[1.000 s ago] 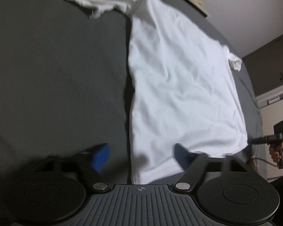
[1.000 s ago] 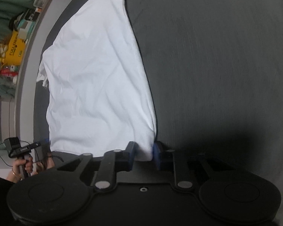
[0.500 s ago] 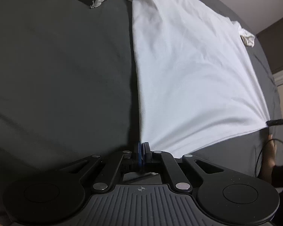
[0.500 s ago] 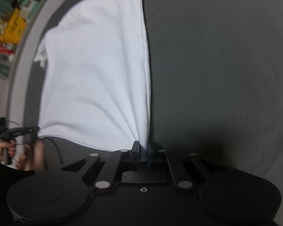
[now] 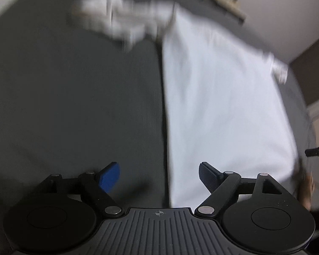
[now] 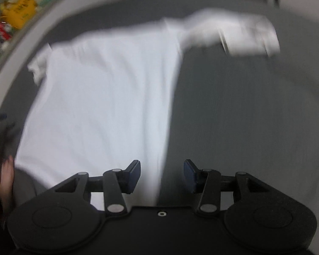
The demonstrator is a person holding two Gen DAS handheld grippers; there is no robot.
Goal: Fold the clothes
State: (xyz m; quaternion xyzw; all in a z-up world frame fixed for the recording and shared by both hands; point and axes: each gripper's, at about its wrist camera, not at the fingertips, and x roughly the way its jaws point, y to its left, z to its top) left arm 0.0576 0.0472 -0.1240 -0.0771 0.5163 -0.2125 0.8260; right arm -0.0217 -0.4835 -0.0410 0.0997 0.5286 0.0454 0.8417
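While both hem corners lie released: left gripper wide open, empty; right gripper half open, empty, jaws just parted. White T-shirt flat on grey bed, bunched sleeve at 11 o'clock. Smoothing seems done; next probably regrasp side edge for lengthwise fold

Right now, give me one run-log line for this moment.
left gripper: open, just released | right gripper: open, just released | white shirt: flat on grey surface, unheld

The shirt lies flat on the table, sleeve outstretched.
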